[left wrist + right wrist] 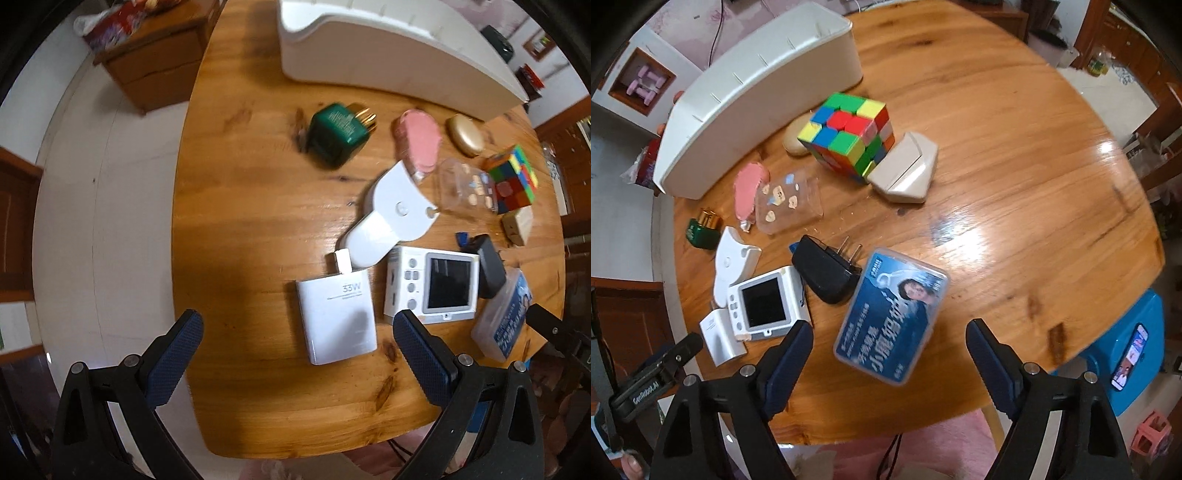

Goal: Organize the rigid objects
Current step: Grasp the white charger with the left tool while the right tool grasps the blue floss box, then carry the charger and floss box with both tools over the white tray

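Barely starting: we are hovering over an unsorted table (240, 229).
Both grippers, left gripper (295, 354) and right gripper (890, 365), are gaping empty; charger (336, 317), Rubik's cube (849, 136), card case (890, 317) are lying outside the white organizer (757, 92).

Left gripper (297, 334) over round wooden table (251, 206), jaws apart, nothing between pads. White 33W charger (338, 317) lies just ahead, beside small screen device (434, 286). Green plug adapter (338, 134) (blurred) lies farther off, near white bin (388, 55).

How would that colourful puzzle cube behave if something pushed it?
The multicoloured puzzle cube looks hard and boxy, so it would probably slide on the glossy wooden table rather than roll. Leaning against the beige wedge-shaped block, it might tip flat.
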Demonstrator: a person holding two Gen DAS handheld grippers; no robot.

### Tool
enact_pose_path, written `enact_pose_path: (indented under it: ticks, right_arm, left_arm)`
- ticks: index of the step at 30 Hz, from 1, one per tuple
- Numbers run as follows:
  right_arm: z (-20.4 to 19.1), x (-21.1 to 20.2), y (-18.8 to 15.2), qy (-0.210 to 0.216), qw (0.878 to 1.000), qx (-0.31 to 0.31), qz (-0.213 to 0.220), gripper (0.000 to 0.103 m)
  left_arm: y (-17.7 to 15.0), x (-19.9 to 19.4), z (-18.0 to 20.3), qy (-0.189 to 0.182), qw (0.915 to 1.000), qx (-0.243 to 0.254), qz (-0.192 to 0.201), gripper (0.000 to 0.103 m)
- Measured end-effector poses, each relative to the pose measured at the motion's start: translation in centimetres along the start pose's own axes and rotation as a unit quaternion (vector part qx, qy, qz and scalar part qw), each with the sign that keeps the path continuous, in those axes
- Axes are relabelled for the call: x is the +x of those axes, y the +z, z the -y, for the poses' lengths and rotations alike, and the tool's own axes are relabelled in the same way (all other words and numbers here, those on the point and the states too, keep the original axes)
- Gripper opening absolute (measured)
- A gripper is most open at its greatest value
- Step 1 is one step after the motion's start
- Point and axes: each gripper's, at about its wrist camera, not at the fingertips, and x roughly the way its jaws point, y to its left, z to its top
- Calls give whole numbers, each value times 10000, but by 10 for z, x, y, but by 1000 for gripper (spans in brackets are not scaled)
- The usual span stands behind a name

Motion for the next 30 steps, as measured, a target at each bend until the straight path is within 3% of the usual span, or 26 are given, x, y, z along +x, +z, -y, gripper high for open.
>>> enact_pose_path:
  ticks: [6,12,19,30]
  right_arm:
    - [-8,27,5,-236,9994,-119,-213,81]
    - [-8,44,2,-338,9983,-130,-463,76]
    - [-11,59,4,-450,9970,-191,-597,72]
    - [-16,74,-7,-740,9938,-465,-688,64]
  left_arm:
    - [-9,20,-2,-48,9991,-287,-314,102]
    - [-12,34,-2,76,9982,-465,-376,101]
    - [-17,52,-22,139,9941,-891,-600,92]
    - [-20,63,-37,342,9932,-908,-637,91]
